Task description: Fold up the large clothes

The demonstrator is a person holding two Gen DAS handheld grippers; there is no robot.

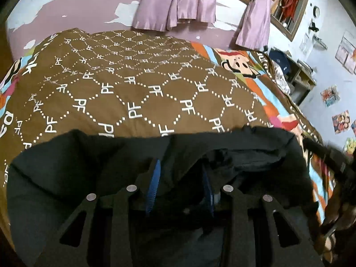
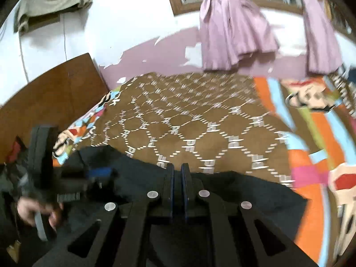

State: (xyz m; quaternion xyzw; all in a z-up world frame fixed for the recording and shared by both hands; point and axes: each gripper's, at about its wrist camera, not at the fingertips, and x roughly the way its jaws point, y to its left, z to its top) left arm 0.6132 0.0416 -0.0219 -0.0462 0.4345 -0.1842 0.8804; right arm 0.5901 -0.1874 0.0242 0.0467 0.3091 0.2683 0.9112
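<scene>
Both grippers: my left gripper [image 1: 181,184] stands parted over the black garment [image 1: 89,166], my right gripper [image 2: 177,184] nearly clenched, grasp uncertain. Fabric could slide off the bedspread [image 1: 144,89], undoing the fold.

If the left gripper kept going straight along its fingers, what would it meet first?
Most likely the dark garment bunched just beyond the left gripper; past that lies the brown patterned bedspread. Depth is hard to judge in the fisheye view.

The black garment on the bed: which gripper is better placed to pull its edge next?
Probably the right gripper: its jaws look nearly shut over the black garment edge, while the left gripper stands open.
</scene>
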